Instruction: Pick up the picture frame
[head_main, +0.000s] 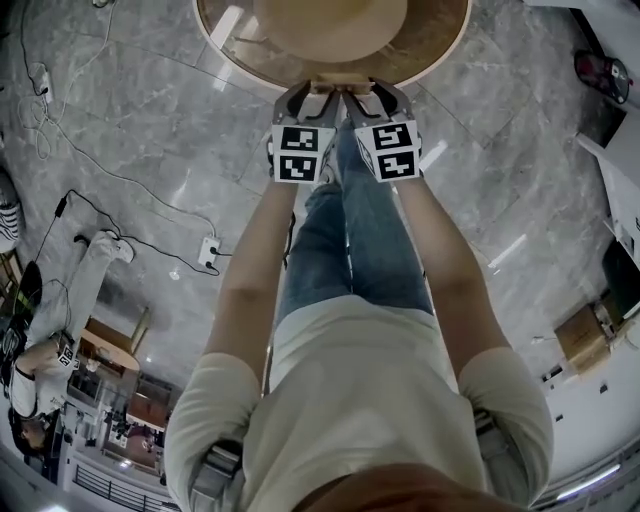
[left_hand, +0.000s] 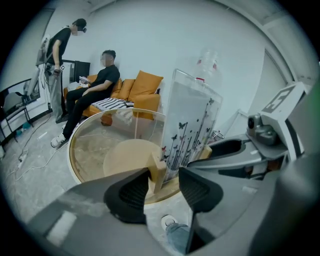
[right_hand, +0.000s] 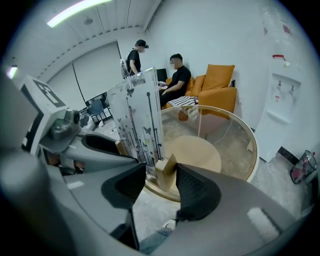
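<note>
The picture frame (left_hand: 187, 125) is a clear upright pane printed with butterflies and stems, standing in a pale wooden base. My left gripper (left_hand: 162, 187) has one end of that wooden base (left_hand: 156, 172) between its jaws, against the left pad. My right gripper (right_hand: 160, 187) holds the other end of the base (right_hand: 165, 172), with the pane (right_hand: 137, 120) rising to its left. In the head view both grippers (head_main: 300, 100) (head_main: 375, 100) sit side by side at the near rim of the round glass table (head_main: 445, 45), the frame's base (head_main: 330, 86) between them.
The glass table top rests on a round wooden pedestal (left_hand: 127, 155). Beyond it is an orange sofa (left_hand: 145, 87) with a seated person (left_hand: 97, 85), and another person stands (left_hand: 57, 55) nearby. Cables and a power strip (head_main: 208, 252) lie on the marble floor at left.
</note>
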